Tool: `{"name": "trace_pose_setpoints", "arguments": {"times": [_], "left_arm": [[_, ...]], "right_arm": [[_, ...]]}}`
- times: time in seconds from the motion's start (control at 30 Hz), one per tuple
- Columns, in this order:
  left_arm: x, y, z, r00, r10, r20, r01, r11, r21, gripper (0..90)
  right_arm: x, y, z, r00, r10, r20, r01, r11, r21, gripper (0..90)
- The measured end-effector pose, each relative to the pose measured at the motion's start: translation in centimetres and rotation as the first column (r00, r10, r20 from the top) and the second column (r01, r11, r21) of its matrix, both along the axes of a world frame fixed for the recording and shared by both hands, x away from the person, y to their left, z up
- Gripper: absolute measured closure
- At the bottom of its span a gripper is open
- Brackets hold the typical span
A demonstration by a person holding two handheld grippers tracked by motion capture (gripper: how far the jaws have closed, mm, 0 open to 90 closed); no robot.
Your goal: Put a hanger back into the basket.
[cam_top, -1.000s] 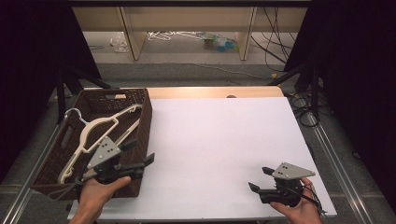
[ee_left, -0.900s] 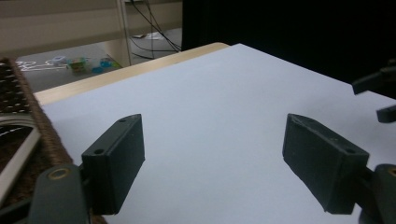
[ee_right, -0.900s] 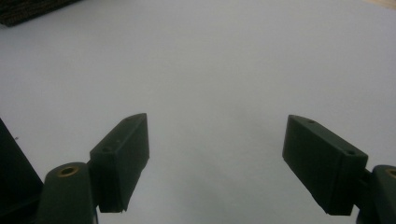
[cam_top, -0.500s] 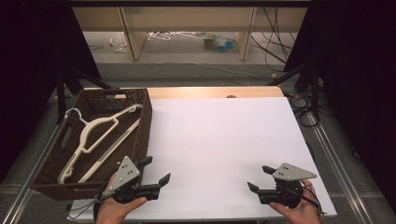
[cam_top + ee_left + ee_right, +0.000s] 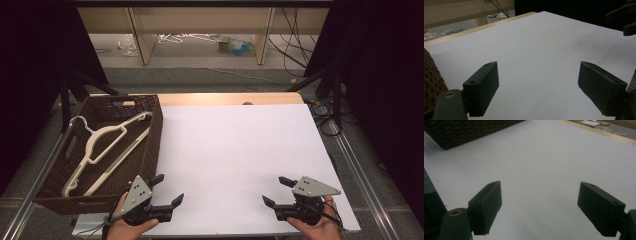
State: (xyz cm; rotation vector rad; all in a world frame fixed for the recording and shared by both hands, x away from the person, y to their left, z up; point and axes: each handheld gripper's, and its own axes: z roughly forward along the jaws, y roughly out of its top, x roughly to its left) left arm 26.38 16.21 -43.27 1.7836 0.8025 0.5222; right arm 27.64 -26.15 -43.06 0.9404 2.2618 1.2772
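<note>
The left gripper (image 5: 167, 191), jaws apart and empty, is pulling back from the dark wicker basket (image 5: 150, 145) holding cream plastic hangers (image 5: 102, 142); the right gripper (image 5: 276, 192) is hovering, jaws apart, over the white table (image 5: 240, 145).

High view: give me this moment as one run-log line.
left gripper: open, holds nothing | right gripper: open, holds nothing | hangers: in basket | table: bare
</note>
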Motion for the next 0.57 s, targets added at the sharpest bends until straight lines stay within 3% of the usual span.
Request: {"name": "trace_pose_setpoints", "arguments": {"times": [0.07,0.23,0.37,0.57], "left_arm": [[-0.03,-0.06,-0.09,0.9999,0.008,-0.007,-0.008,1.0,0.0,16.9],[-0.01,-0.02,-0.1,0.9999,0.007,-0.011,-0.007,1.0,-0.002,16.9],[0.04,-0.02,-0.14,0.9999,0.005,-0.012,-0.005,1.0,-0.005,16.9],[0.12,-0.03,-0.25,0.9999,-0.006,-0.009,0.006,1.0,-0.004,16.9]], "right_arm": [[-0.04,0.12,-0.09,0.9999,0.003,-0.01,-0.003,1.0,-0.001,20.3],[-0.06,0.26,-0.09,0.9997,0.008,0.022,-0.008,1.0,-0.006,20.3],[-0.13,0.26,-0.09,1.0,0.008,-0.001,-0.008,1.0,0.002,20.2],[-0.1,0.23,-0.1,0.9999,0.005,0.013,-0.005,1.0,-0.003,20.2]]}}
